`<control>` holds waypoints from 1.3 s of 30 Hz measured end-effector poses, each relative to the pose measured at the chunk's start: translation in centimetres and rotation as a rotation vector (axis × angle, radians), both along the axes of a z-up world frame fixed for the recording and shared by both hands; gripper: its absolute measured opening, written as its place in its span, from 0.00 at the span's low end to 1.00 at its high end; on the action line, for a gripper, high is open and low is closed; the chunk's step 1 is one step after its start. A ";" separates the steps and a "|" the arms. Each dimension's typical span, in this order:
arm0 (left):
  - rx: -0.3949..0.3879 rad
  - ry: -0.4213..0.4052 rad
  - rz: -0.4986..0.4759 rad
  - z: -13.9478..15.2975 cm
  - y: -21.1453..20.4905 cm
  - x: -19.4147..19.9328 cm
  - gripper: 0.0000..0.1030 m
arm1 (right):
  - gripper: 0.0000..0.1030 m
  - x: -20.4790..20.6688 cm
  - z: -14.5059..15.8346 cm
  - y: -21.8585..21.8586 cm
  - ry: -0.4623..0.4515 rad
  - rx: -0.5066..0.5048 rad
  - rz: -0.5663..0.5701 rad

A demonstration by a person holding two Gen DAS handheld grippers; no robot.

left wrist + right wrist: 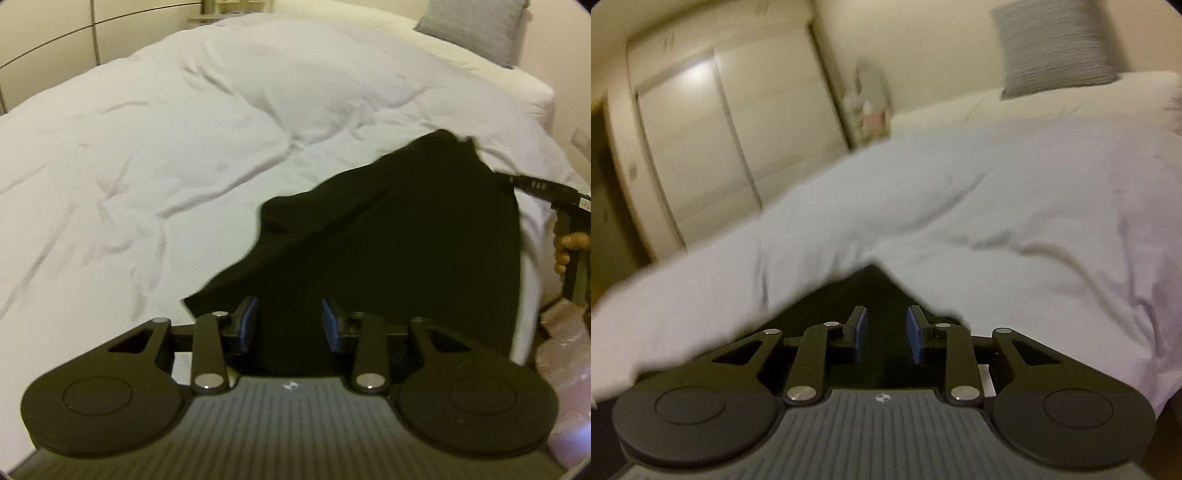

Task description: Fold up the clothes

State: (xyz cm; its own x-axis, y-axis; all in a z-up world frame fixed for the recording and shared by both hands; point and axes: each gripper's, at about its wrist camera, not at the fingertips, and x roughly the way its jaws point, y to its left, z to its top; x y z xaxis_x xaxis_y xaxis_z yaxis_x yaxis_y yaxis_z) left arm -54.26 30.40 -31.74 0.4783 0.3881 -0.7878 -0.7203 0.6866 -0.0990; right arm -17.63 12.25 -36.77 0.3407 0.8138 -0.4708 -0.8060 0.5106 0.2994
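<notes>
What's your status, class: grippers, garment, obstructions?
Left gripper open, black garment between jaws. Right gripper open over garment corner. Garment spread on white duvet. Nothing in the way.

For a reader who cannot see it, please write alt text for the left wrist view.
A black garment lies on a white duvet, and the open left gripper straddles its near edge with its blue pads apart. At the right edge, a hand holds the right gripper against the garment's side; a grey pillow sits far behind.
</notes>
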 end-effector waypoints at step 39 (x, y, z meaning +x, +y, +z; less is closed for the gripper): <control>-0.038 -0.044 0.081 0.6 -10.6 -10.5 0.32 | 0.53 -40.6 -1.4 -6.4 -0.846 -0.252 0.754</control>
State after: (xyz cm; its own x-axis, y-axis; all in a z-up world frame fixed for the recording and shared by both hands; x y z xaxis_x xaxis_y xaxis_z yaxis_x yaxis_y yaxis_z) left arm -64.79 19.79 -31.13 0.4808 0.3977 -0.7814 -0.7679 0.6211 -0.1564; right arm -58.27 5.84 -38.14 0.0927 0.8600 -0.5018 -0.8253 -0.2155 -0.5219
